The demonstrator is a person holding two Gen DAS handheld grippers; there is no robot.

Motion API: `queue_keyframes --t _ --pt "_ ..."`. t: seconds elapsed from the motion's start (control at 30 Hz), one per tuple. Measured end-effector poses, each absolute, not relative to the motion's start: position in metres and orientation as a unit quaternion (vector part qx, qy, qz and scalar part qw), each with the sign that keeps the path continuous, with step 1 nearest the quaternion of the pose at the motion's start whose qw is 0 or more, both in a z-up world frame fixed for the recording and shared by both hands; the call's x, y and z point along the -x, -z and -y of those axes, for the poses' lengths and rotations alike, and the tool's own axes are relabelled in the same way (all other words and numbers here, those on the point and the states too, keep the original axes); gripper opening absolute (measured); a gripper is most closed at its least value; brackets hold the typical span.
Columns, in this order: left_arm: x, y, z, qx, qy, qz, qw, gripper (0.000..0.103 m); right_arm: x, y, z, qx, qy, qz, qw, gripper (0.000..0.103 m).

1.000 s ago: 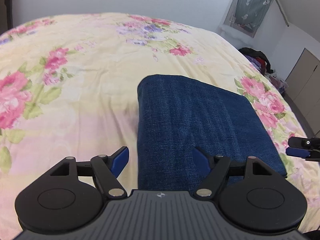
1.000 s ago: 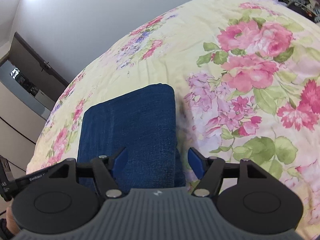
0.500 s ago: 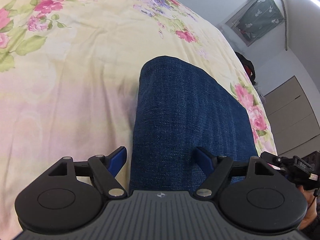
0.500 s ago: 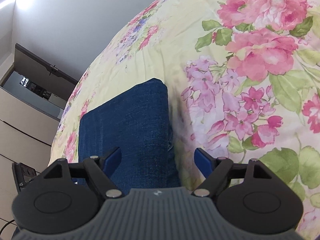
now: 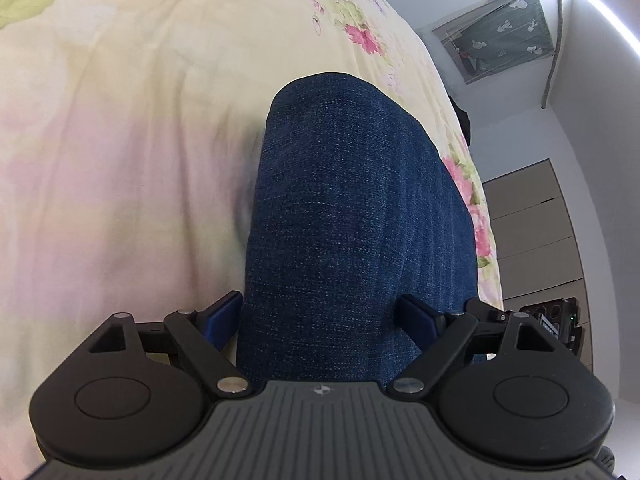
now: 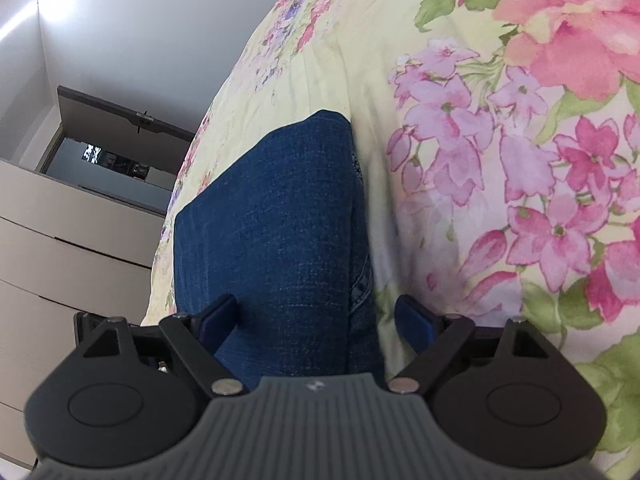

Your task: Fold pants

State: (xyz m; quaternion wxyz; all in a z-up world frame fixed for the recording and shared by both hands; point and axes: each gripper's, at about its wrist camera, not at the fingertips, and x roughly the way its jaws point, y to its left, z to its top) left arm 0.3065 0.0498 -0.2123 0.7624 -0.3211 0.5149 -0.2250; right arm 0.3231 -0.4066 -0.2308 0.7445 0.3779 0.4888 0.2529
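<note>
Left wrist view first: the left hand-held gripper (image 5: 320, 316) has its jaws spreading apart, blue pads (image 5: 222, 314) either side of the near end of the folded pants (image 5: 352, 216), nothing pinched as far as I can see. Only marking on the body is a small round emblem on the grey ribbed housing, no readable text anywhere.

The pants are dark blue denim, folded into a thick rectangle lying flat on the bed (image 5: 120, 140), which has a pale yellow cover with pink and purple flowers. Left pad sits just beside the left edge of the pants, right pad over the denim.

Beyond the pants, off the far side of the bed, a grey-green patterned cloth (image 5: 500, 36) hangs on the wall, with beige cabinet doors (image 5: 532, 232) to the right of the pants.

Right wrist view: the right hand-held gripper (image 6: 316, 316) is also opening, tilted down at the pants (image 6: 272, 232), straddling their right edge, one pad over denim and the other over the bed cover (image 6: 500, 160). Nothing gripped. Left of the pants there's a drawer unit (image 6: 72, 256) and a dark doorway (image 6: 108, 148).
</note>
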Motion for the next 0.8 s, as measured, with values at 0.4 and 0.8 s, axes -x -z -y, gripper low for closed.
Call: queue_keyframes --t 0.4,0.8 --pt "-0.31 0.217 -0.045 0.324 0.236 -0.514 0.759 0.099 -0.353 0.241 0.372 -0.356 -0.295 -0.511 0.725 0.083" --pt "-0.284 0.176 -0.035 0.277 0.226 -0.482 0.8 0.056 -0.343 0.219 0.365 -0.356 -0.294 -0.501 0.732 0.035"
